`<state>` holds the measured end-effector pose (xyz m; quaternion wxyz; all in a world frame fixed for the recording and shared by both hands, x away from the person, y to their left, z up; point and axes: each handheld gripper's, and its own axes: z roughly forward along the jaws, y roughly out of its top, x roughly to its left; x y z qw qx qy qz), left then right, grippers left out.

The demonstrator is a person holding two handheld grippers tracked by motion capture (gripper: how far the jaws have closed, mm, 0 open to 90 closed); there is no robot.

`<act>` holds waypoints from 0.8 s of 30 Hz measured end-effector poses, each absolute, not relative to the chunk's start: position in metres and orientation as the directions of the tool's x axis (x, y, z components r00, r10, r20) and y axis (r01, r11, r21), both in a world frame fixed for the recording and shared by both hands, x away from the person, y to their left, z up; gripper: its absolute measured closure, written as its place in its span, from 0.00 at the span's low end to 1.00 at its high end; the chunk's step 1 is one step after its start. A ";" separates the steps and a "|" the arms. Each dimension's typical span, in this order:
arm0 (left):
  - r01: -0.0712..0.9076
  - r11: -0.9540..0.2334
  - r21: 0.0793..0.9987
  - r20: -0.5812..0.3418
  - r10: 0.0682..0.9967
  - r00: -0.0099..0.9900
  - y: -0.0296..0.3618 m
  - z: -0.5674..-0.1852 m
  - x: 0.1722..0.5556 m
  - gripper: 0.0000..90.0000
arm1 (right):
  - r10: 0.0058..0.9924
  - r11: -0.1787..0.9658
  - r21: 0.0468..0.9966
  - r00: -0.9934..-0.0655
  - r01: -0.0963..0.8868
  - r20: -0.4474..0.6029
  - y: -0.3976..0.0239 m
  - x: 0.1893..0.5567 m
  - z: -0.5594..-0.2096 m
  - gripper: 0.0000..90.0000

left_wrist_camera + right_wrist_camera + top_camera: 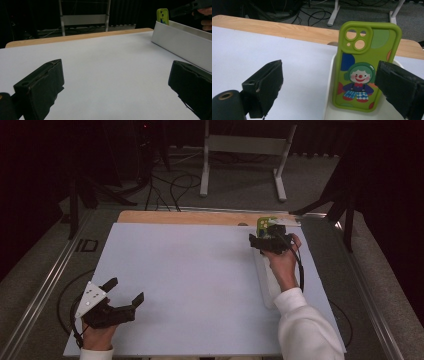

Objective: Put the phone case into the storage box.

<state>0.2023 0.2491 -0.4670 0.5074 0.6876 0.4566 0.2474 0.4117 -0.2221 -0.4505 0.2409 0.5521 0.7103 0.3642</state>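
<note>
- Phone case (365, 67): green, clown print, standing upright at the far end of the white tray (268, 290), near the table's far right corner.
- Right gripper (329, 87): jaws spread wide, case between them but apart from both; nothing held.
- Left gripper (122, 296): open, empty, near the table's near left corner.
- Judgement: light, flexible, slightly grippy shell. You should pinch its two long side edges mid-height; squeezing hard may bow it.
</note>
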 end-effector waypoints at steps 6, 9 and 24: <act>0.378 -0.068 0.924 -0.124 0.879 0.461 0.248 -0.467 0.202 0.01 | 0.958 0.124 0.786 -0.279 0.606 0.064 -0.223 0.405 -0.450 0.09; 0.377 -0.070 0.923 -0.123 0.878 0.463 0.248 -0.467 0.202 0.01 | 0.957 0.114 0.792 -0.281 0.600 0.075 -0.225 0.400 -0.449 0.10; 0.379 -0.068 0.923 -0.125 0.877 0.463 0.247 -0.468 0.203 0.01 | 0.951 0.124 0.808 -0.302 0.576 0.070 -0.226 0.381 -0.449 0.10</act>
